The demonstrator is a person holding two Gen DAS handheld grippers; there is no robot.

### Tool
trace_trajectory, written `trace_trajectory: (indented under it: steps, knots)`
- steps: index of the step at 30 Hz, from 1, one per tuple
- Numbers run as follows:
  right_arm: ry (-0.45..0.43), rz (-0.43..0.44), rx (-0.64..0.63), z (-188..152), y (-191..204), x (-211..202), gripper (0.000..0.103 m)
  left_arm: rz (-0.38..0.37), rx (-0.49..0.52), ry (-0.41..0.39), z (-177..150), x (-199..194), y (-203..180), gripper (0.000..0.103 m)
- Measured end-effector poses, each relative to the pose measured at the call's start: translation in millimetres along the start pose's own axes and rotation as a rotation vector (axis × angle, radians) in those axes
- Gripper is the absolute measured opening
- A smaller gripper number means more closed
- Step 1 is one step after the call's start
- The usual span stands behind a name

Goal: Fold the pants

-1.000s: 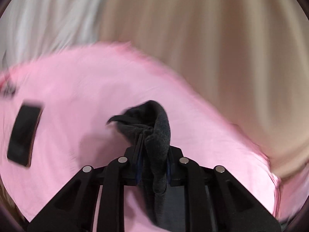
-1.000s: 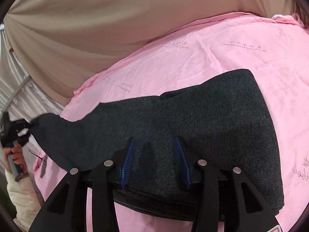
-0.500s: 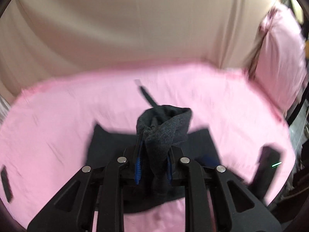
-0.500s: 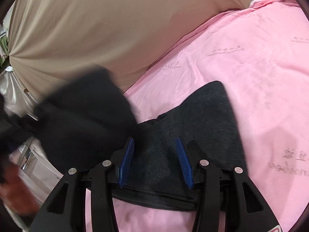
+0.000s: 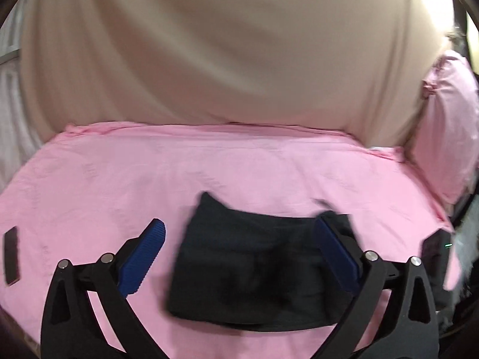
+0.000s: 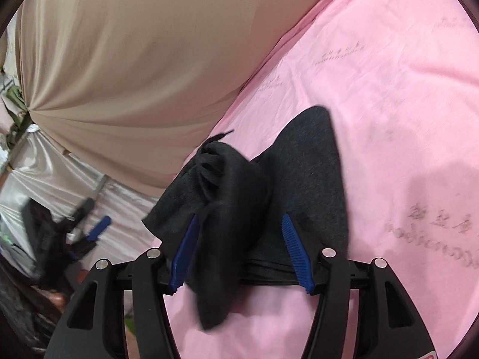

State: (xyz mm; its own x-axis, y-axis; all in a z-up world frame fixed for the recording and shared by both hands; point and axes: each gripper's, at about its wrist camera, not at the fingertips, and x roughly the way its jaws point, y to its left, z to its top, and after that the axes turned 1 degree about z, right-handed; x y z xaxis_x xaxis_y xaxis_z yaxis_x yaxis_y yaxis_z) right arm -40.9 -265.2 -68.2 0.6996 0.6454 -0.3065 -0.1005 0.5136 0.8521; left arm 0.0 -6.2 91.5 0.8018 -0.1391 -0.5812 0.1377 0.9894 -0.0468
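A: Pants (image 5: 257,272) lie folded into a dark block on the pink sheet (image 5: 119,179), on the near side of it, well away from the tan curtain (image 5: 224,59) at the far edge. The left gripper (image 5: 239,257) has just sprung its jaws wide and let go; nothing is pinched between its blue pads (image 5: 143,257) now, the cloth only lies beneath the gap.

B: And the right gripper (image 6: 239,251)?

A: Its jaws have been opening too. A loose flap of the pants (image 6: 227,209) sits between them, draped against the left-hand pad (image 6: 185,251), with a clear gap on the other side. I judge it released, not clamped.

B: So what could spoil it?

A: That flap. It stands bunched and raised above the flat layer rather than lying on it. If the right gripper pulls back while the knit clings to the ribbed pad, it may drag the top layer off the stack and open the fold.

B: Anything else?

A: The drawstring (image 6: 220,136) pokes out towards the curtain side of the pants; it could snag a fingertip. The left-wrist view is blurred, so I cannot tell how square the edges sit. A black phone-like slab (image 5: 11,255) lies far off to the pants' left, out of harm's way.
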Motion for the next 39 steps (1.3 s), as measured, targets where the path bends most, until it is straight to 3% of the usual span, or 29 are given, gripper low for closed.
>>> trace_trajectory:
  steps: [2,7,11,14,17,18,19,20,22,26,27,29,31,32,34,39]
  knots:
    - [0.011,0.009,0.02,4,2,0,0.063,0.055,-0.042,0.05,-8,12,24,0.097]
    - [0.049,-0.029,0.056,4,3,-10,0.066,-0.044,-0.211,0.167,-35,34,73,0.097]
    - [0.082,0.02,0.142,-1,2,-10,0.072,-0.044,-0.23,0.199,-51,39,84,0.097]
    - [0.104,-0.056,0.101,-1,17,-3,0.078,-0.047,-0.198,0.217,-58,47,80,0.097]
    - [0.127,-0.191,-0.012,-2,43,14,0.085,-0.037,-0.168,0.233,-63,52,75,0.097]
    - [0.133,-0.259,-0.072,-2,53,25,0.08,-0.037,-0.168,0.237,-64,54,76,0.097]
    - [0.159,-0.303,-0.136,-1,60,38,0.043,-0.032,-0.174,0.245,-64,57,77,0.097]
    - [0.193,-0.362,-0.21,1,70,52,0.014,-0.027,-0.184,0.247,-63,59,79,0.097]
    - [0.194,-0.373,-0.324,7,100,62,0.013,-0.014,-0.205,0.236,-59,57,86,0.097]
    - [0.098,-0.132,-0.476,26,164,34,0.013,0.042,-0.225,0.171,-45,40,104,0.097]
    - [0.079,-0.11,-0.472,32,161,29,0.012,0.055,-0.225,0.164,-43,38,107,0.097]
    - [0.098,-0.197,-0.397,43,114,33,0.013,0.081,-0.224,0.158,-42,40,112,0.097]
    - [0.198,-0.424,-0.232,43,35,53,0.014,0.094,-0.218,0.177,-43,50,113,0.097]
    - [0.206,-0.415,-0.174,39,15,54,0.017,0.093,-0.213,0.19,-44,56,112,0.097]
    - [0.16,-0.313,-0.117,37,5,40,0.019,0.092,-0.193,0.22,-44,72,106,0.097]
    - [0.156,-0.343,-0.165,34,18,34,0.033,0.086,-0.105,0.265,-30,118,74,0.097]
